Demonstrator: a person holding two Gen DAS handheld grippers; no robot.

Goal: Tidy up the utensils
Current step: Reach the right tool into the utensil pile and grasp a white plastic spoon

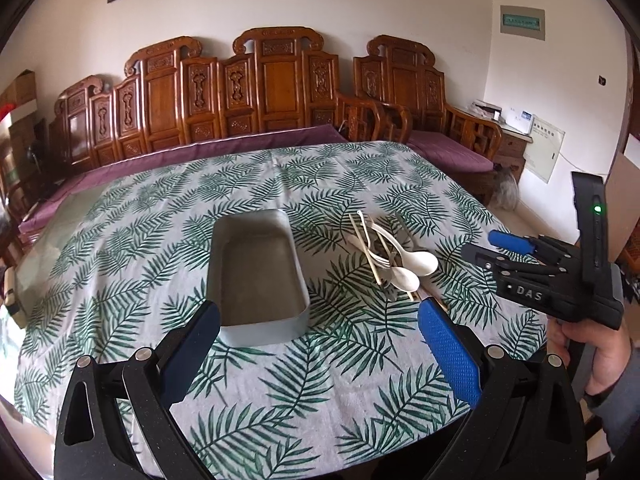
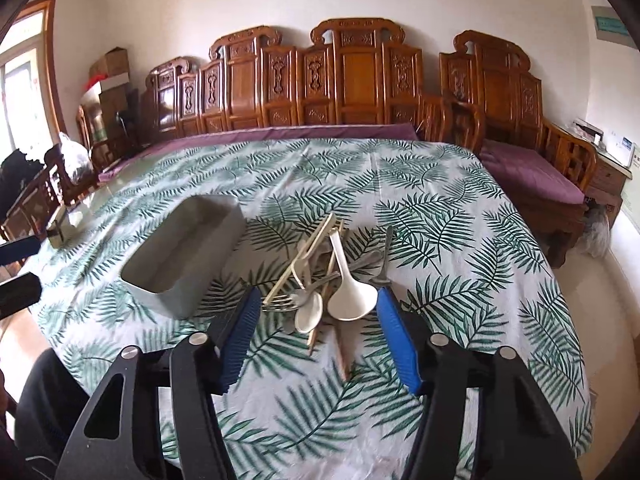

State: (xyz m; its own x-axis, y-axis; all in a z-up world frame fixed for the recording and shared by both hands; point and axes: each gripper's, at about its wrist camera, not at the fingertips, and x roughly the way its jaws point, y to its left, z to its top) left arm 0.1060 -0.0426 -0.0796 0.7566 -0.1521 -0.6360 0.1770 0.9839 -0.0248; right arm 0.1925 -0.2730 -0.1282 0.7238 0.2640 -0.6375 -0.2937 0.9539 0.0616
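Observation:
A pile of utensils (image 2: 324, 280) lies on the leaf-print tablecloth (image 2: 460, 240): two white spoons (image 2: 352, 300), metal forks (image 2: 280, 302) and wooden chopsticks (image 2: 308, 248). Left of the pile stands an empty grey rectangular bin (image 2: 188, 256). My right gripper (image 2: 316, 300) hovers over the near end of the pile, jaws open, nothing pressed between its blue pads (image 2: 396, 336). In the left wrist view the bin (image 1: 256, 276) sits just ahead of my left gripper (image 1: 320, 316), open and empty. The utensils (image 1: 392, 260) lie to its right, and the right gripper (image 1: 488, 244) hangs beside them in a person's hand (image 1: 600, 356).
The table's near edge runs just below both grippers. A carved wooden bench (image 2: 344, 80) with purple cushions stands behind the table, and a matching armchair (image 2: 540, 140) at the right. A small metal box (image 2: 60, 228) sits at the table's far left edge.

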